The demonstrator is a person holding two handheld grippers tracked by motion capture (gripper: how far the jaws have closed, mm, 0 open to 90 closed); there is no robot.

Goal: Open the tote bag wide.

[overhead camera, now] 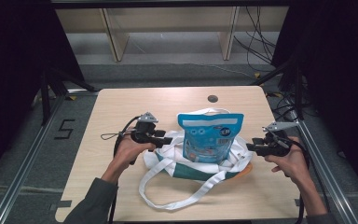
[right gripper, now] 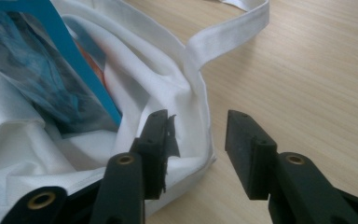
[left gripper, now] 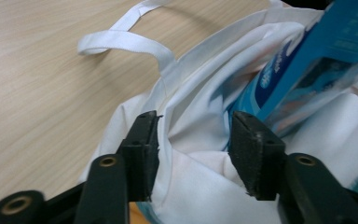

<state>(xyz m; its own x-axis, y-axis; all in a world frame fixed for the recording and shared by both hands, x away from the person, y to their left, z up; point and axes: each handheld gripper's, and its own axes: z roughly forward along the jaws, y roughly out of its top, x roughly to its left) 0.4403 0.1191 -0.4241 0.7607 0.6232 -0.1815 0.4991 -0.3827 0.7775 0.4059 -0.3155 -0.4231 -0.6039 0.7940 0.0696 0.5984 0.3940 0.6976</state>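
Observation:
A white cloth tote bag (overhead camera: 168, 156) lies crumpled in the middle of the wooden table (overhead camera: 121, 107). Upright inside it stands a blue snack pouch (overhead camera: 209, 137). My left gripper (overhead camera: 168, 140) sits at the bag's left rim and my right gripper (overhead camera: 251, 147) at its right rim. In the left gripper view the jaws (left gripper: 193, 140) stand apart over white cloth (left gripper: 205, 79), with the pouch (left gripper: 307, 51) just beyond. The right gripper (right gripper: 196, 135) is open too, above the bag's hemmed edge (right gripper: 200, 93); the pouch (right gripper: 37, 60) is at the left.
One long white strap (overhead camera: 177, 198) loops toward the table's near edge. There is a small round hole (overhead camera: 212, 98) in the far part of the tabletop. Wooden shelf legs (overhead camera: 116, 42) and cables (overhead camera: 256, 42) stand behind the table, and a metal rail (overhead camera: 28, 154) runs along its left side.

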